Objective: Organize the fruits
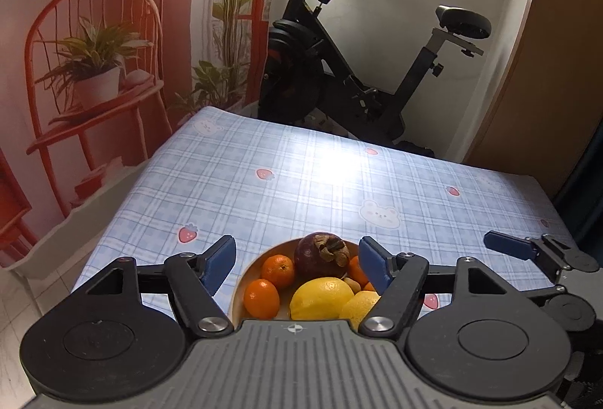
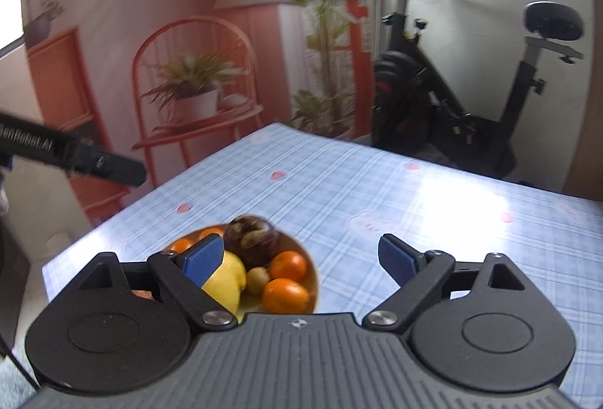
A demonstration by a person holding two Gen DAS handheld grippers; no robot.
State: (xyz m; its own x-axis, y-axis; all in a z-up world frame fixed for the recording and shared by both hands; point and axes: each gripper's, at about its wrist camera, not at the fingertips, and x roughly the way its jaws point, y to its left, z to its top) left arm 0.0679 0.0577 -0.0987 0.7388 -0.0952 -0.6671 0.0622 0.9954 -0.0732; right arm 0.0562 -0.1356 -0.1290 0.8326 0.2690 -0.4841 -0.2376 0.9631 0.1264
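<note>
The round tan bowl (image 1: 241,281) of oranges, yellow lemons and a dark purple mangosteen (image 1: 320,254) stood on the blue checked tablecloth (image 1: 301,175), at six o'clock. The left gripper (image 1: 297,264) and the right gripper (image 2: 301,258) had their jaws spread, holding nothing.

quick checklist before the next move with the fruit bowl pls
1. Left gripper free of fruit: ok, jaws open, nothing between the blue pads.
2. Right gripper free of fruit: ok, jaws open and empty.
3. Fruit gathered in the round tan bowl: ok, dark purple mangosteen, small orange mandarins and yellow lemons all lie inside.
4. Loose fruit on the blue checked tablecloth: ok, none in view.
5. Bowl sits clear of the table edge: cannot tell, the gripper bodies hide its near side.
6. Grippers apart from each other: ok.
</note>
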